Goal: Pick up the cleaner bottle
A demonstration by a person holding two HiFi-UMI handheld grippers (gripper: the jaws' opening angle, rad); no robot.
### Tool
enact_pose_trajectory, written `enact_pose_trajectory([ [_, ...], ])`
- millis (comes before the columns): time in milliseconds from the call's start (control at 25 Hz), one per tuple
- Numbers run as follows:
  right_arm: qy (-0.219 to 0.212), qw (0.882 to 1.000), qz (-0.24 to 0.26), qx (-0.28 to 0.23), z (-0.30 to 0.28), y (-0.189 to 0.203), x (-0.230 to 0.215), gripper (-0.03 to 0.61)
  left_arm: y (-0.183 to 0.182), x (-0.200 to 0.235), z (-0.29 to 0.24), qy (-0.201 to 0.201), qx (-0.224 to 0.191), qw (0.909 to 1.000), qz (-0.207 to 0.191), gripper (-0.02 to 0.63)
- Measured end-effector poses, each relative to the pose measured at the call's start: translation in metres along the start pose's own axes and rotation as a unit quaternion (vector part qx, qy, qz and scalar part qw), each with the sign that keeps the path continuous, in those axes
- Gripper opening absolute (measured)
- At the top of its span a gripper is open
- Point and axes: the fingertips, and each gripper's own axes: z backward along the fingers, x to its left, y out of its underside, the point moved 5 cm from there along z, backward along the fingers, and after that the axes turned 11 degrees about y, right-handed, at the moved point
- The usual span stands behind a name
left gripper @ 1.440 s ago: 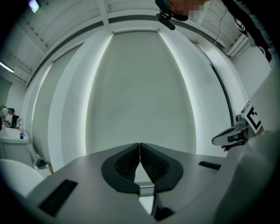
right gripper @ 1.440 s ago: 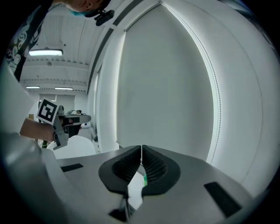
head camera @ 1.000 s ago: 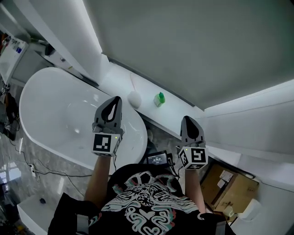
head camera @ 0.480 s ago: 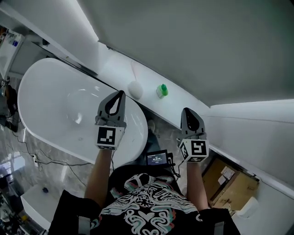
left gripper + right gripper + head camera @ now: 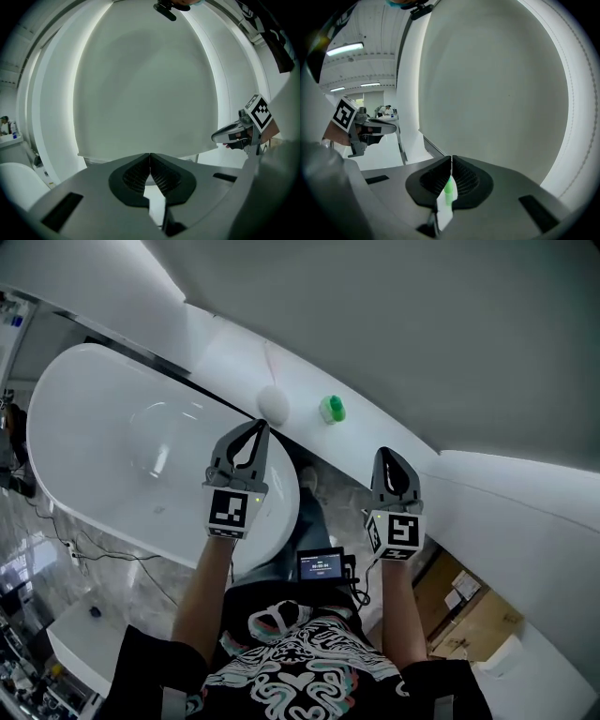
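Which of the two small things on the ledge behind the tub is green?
The bottle, on the right in the head view; the round thing left of it is white.

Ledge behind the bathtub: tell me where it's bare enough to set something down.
The ledge is bare left of the white round object and right of the green cleaner bottle. Between those two the gap is narrow.

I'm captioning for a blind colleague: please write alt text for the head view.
A person holds the left gripper and right gripper, both shut, beside a white bathtub. Beyond them, a green-topped cleaner bottle and a round white object sit on a ledge.
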Motion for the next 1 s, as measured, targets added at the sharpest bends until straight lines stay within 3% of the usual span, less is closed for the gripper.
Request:
enact_pose_trajectory([
  [440, -0.012, 0.999, 0.0, 0.051, -0.054, 0.061, 0.003, 0.029, 0.046, 0.002, -0.041, 0.031, 0.018, 0.9994, -0.001, 0.015],
  [760, -0.034, 0.996, 0.007, 0.083, -0.1, 0.113, 0.015, 0.029, 0.099, 0.006, -0.072, 0.036, 0.045, 0.9983, 0.001, 0.015],
  [1000, -0.035, 0.994, 0.013, 0.098, -0.127, 0.147, 0.024, 0.029, 0.131, 0.015, -0.094, 0.046, 0.038, 0.9982, -0.005, 0.015],
])
